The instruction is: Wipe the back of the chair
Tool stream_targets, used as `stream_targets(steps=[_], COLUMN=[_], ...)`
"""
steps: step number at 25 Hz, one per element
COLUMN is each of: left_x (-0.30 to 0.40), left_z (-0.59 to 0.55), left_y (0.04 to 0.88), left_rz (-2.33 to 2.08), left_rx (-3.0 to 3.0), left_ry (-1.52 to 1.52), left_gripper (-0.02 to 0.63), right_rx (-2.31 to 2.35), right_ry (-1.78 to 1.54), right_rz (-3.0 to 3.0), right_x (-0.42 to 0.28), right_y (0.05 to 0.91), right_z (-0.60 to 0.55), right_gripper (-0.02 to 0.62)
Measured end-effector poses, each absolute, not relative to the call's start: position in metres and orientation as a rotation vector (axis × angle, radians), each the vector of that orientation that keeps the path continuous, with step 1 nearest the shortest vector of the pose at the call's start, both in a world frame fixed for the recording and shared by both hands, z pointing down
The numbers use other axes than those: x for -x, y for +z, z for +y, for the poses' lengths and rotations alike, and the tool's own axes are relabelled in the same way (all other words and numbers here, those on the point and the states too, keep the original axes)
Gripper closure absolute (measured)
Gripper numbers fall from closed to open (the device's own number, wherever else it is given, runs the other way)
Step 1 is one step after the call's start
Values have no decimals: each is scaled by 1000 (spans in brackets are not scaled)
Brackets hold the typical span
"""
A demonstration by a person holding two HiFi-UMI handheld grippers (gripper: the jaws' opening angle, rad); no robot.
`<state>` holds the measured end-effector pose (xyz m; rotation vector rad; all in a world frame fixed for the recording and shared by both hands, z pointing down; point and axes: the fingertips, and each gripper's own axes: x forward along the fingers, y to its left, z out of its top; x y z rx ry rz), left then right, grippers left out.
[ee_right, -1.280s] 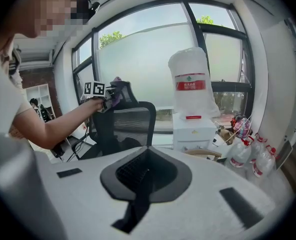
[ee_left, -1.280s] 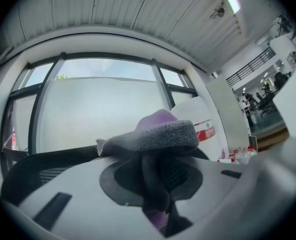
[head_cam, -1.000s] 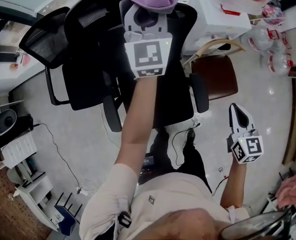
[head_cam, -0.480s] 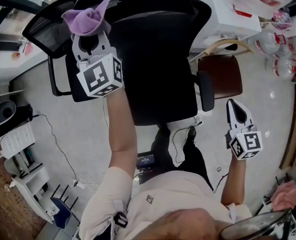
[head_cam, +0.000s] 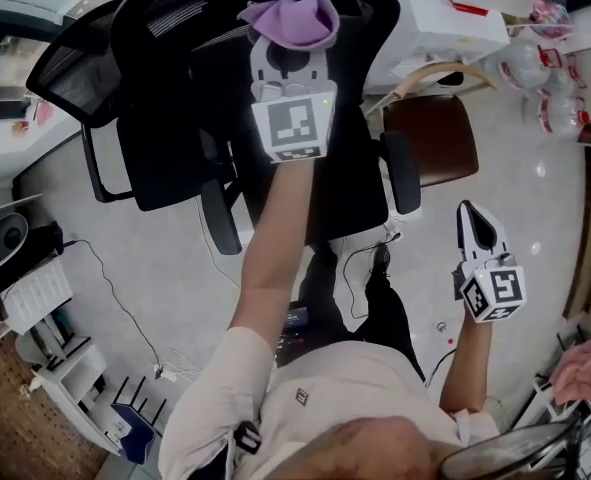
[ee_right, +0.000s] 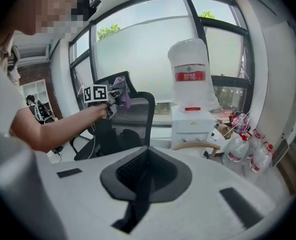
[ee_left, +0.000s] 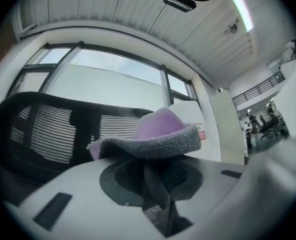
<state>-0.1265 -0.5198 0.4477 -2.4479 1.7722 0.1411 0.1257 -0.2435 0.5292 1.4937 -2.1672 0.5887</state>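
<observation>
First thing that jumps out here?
The purple cloth clamped in the left hand-held gripper, at the top of the back of the black mesh chair, upper centre of the head view. The right hand-held gripper hangs shut and empty, low at the right over the floor.

Cloth (head_cam: 293, 18) in my left gripper (head_cam: 292, 48), over chair back (head_cam: 175, 38); right gripper (head_cam: 475, 220) apart, behind wooden seat (head_cam: 435, 148).
</observation>
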Motion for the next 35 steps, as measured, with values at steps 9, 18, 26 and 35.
stream_targets(steps=[9,18,26,35], left_x=[132,321,262,100], left_z=[-514,-474,-505,-525], left_y=[453,441,456,447], left_rz=[1832,2140,2026,1837], left_rx=[2390,2036,2208,2453], left_ry=[187,115,105,236], left_gripper=[535,537,537,536], right_rx=[-1486,-1364,-1368,-1479], right_ry=[609,607,618,672], right_rz=[-2157,-2219,-2202,-2125], right_x=[-128,-82,-75,-133], right_y=[544,560,560,571], right_z=[-240,-254,-248,-223], right_gripper=[598,598,598,600])
